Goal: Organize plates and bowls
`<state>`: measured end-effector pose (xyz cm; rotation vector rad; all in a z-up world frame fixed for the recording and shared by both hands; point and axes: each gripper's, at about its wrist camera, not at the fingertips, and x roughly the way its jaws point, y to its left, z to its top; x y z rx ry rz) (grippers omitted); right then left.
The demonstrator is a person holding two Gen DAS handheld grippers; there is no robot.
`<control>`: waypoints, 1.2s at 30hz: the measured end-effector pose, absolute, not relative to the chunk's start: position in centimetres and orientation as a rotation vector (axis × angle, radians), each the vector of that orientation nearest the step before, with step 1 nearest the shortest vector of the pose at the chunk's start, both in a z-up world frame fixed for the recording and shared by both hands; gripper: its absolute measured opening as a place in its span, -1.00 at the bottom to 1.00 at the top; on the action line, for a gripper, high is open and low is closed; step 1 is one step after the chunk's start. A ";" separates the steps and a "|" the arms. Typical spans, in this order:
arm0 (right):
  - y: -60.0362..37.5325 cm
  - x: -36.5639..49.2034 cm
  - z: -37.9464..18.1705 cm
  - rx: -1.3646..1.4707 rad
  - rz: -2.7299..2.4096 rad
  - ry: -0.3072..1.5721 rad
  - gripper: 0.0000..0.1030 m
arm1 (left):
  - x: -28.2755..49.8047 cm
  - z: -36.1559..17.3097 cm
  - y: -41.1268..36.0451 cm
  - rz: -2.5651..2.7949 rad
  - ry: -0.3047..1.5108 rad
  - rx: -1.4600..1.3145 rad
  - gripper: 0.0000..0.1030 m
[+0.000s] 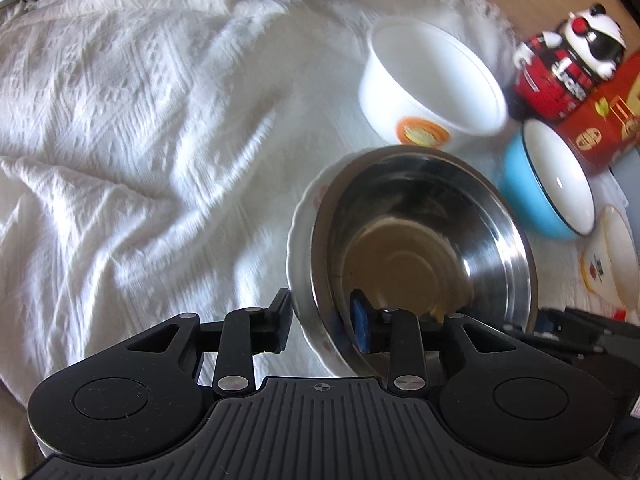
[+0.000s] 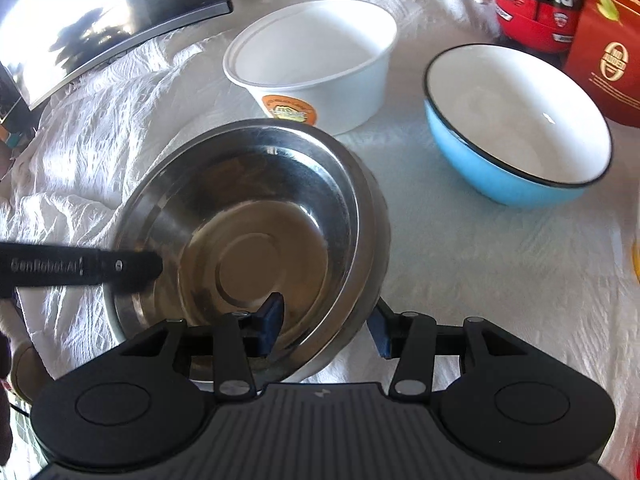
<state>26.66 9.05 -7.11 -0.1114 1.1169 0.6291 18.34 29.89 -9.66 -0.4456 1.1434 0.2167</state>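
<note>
Left wrist view, hidden parts: the white scalloped plate [image 1: 298, 236] shows only as a rim at the left of the steel bowl [image 1: 420, 240] sitting on it; a small floral dish [image 1: 612, 256] is cut by the right edge; the whole view is a little blurred
Left wrist view, left gripper [image 1: 322, 322]: its fingers straddle the near rims of plate and steel bowl, one outside the plate, the blue-padded one inside the bowl; whether the pads press I cannot tell
Left wrist view, surface: a crumpled white textured cloth [image 1: 132, 128] covers the tabletop, bare tan wood showing at the top right
Left wrist view, around: a white paper bowl [image 1: 432, 80] with an orange label stands behind the steel bowl, a blue enamel bowl [image 1: 548, 184] to its right, a red helmet-shaped mug [image 1: 552, 80] and a red box [image 1: 608, 120] beyond

Right wrist view, hidden parts: the steel bowl [image 2: 248, 236] covers the plate beneath; a monitor [image 2: 100, 20] is cut at the top left
Right wrist view, right gripper [image 2: 328, 330]: clamped on the steel bowl's near rim, one finger inside, one outside
Right wrist view, in the way: the left gripper's finger [image 2: 80, 268] reaches into the bowl from the left edge
Right wrist view, around: white paper bowl [image 2: 316, 64] behind, blue enamel bowl [image 2: 516, 128] well apart to the right, red mug [image 2: 536, 4] and red box [image 2: 612, 40] at the top right
</note>
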 end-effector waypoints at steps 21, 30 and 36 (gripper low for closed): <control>-12.0 32.7 1.8 -0.073 0.269 0.745 0.23 | 27.2 -2.1 18.3 -0.234 0.955 -0.608 -0.40; -17.4 38.4 -2.7 -0.041 0.236 0.889 0.23 | 35.0 -8.2 6.4 -0.245 1.153 -0.567 -0.40; -16.8 41.6 -5.6 -0.001 0.264 0.942 0.23 | 36.2 -10.1 5.1 -0.194 1.170 -0.567 -0.40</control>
